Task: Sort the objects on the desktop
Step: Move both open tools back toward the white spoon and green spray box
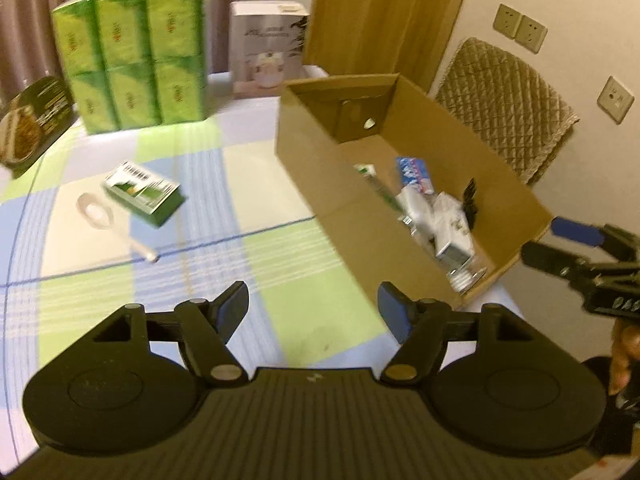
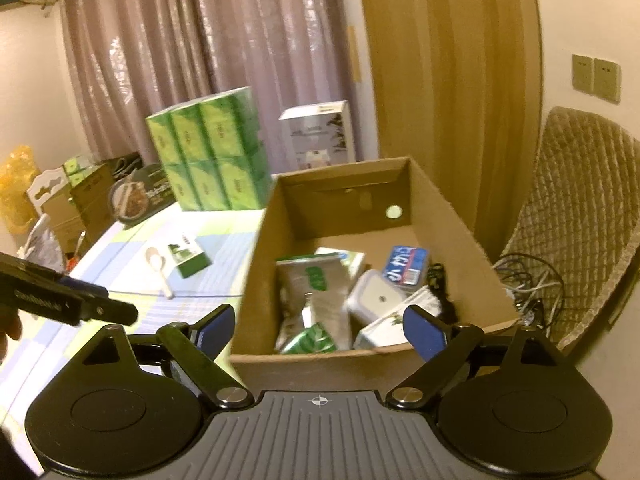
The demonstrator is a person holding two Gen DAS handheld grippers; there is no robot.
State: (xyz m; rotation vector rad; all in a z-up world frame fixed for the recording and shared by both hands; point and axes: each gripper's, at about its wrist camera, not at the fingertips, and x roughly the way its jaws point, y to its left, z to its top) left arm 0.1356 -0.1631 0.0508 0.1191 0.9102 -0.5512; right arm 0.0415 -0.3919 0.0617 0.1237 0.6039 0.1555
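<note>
An open cardboard box [image 1: 316,176] stands on the right of the checked tablecloth. It holds a blue toothpaste carton [image 1: 414,176], a white lidded container [image 2: 374,294], a green-and-white pouch [image 2: 314,288] and other small packs. Left of it on the cloth lie a small green box [image 1: 142,194] and a white spoon [image 1: 100,212]. My left gripper [image 1: 313,304] is open above the cloth near the box's front corner, with nothing between its fingers. My right gripper [image 2: 320,320] is open at the near wall of the box [image 2: 256,280], also empty.
A stack of green cartons [image 1: 132,52], a white product box [image 1: 268,48] and a dark food package [image 1: 32,128] stand at the table's far side. A quilted chair [image 1: 508,108] and loose cables [image 2: 524,284] sit right of the box. Curtains hang behind.
</note>
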